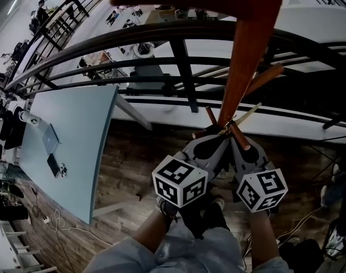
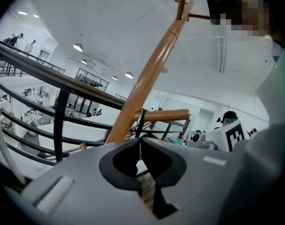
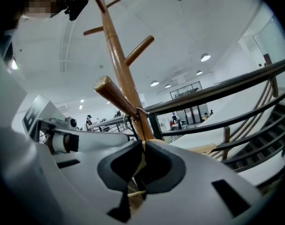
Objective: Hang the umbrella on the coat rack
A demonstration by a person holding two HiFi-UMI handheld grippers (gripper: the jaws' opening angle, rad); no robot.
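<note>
Holds the left gripper (image 2: 139, 140) clenched tip to tip just under the tall brown wooden coat rack (image 2: 146, 78), finds a thin dark loop (image 3: 137, 112) around its lower peg, pinches a thin pale strip (image 3: 140, 159) in the right gripper (image 3: 143, 143), cannot make out the umbrella's canopy.

Glossy wooden coat rack (image 1: 247, 56), matt dark metal railing (image 1: 185, 75)
</note>
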